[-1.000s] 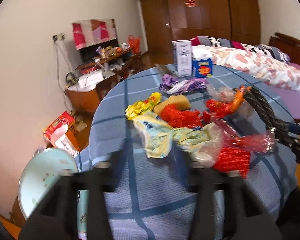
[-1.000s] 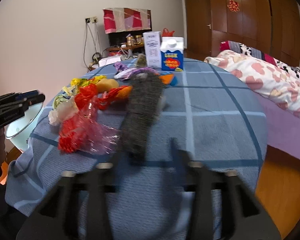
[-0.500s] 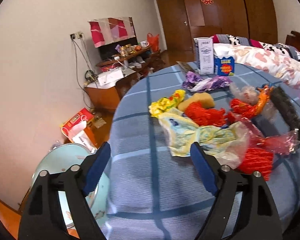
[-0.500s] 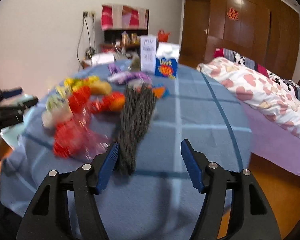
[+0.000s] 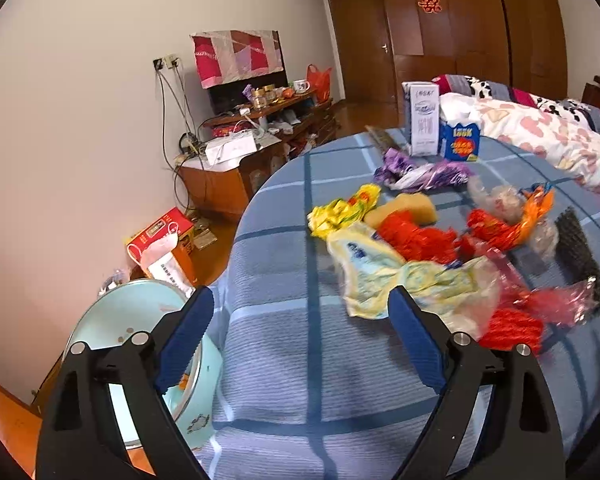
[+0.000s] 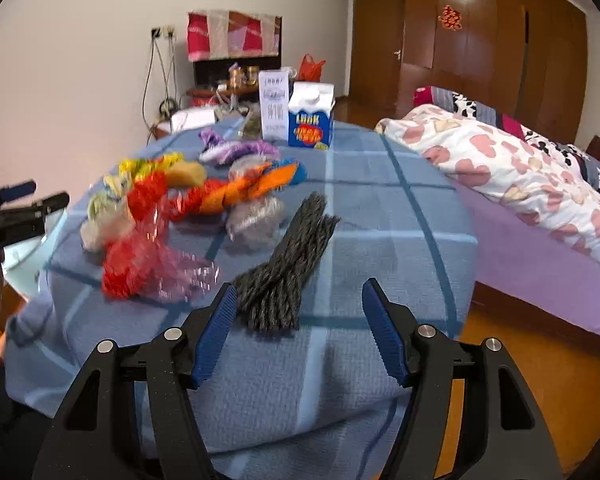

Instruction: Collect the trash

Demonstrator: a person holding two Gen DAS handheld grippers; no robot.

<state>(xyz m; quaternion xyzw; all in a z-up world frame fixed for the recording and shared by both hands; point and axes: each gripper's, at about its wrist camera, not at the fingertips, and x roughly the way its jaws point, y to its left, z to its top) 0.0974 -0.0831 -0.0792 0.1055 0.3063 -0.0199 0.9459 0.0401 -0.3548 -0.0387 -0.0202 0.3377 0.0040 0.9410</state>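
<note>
A round table with a blue checked cloth carries a heap of trash: a pale yellow plastic bag, red netting, a yellow wrapper, a purple wrapper, an orange wrapper and a dark grey yarn bundle. My left gripper is open and empty at the table's near left edge, short of the yellow bag. My right gripper is open and empty, just in front of the grey bundle's near end. A pale blue bin stands below the table's left side.
Two cartons stand at the table's far edge. A yellow sponge lies among the wrappers. A bed with a heart-print quilt is on the right. A cluttered wooden TV stand is against the left wall, a red box on the floor.
Both views have steadied and pulled back a little. The left gripper has shifted left, so the bin shows more. The right gripper has swung so the grey bundle lies between its fingers' line.
</note>
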